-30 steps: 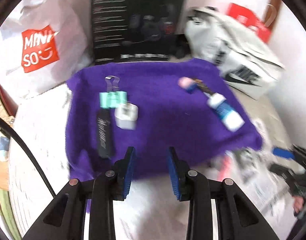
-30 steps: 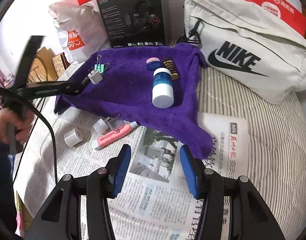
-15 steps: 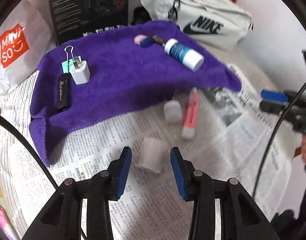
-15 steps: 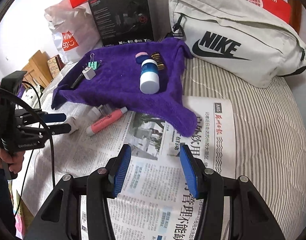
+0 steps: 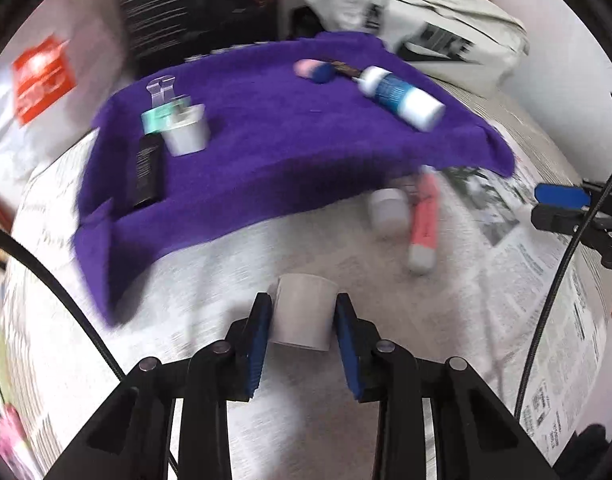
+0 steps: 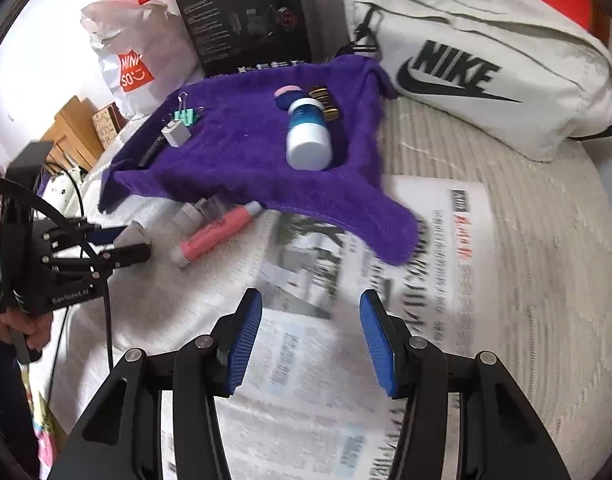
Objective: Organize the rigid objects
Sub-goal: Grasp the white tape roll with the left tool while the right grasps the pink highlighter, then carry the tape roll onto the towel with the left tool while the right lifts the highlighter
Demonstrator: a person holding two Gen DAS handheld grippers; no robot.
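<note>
The left claw (image 5: 301,320) is set around a small white cylinder (image 5: 303,312) lying on the newspaper (image 5: 486,320), pads flanking its sides; whether they are already pressing cannot be told. To do the pick well, the pads should be closed squarely on the curved wall near mid-length, since the smooth plastic-looking surface may roll or slip. The right claw (image 6: 310,334) is held open and empty above the newsprint. Placement is probably meant on the fuzzy purple towel (image 6: 241,160), where a blue-labelled white bottle (image 6: 309,136), a boxy white charger (image 6: 175,134) and a green binder clip (image 6: 187,116) lie. A pink marker (image 6: 215,234) is left on the paper.
</note>
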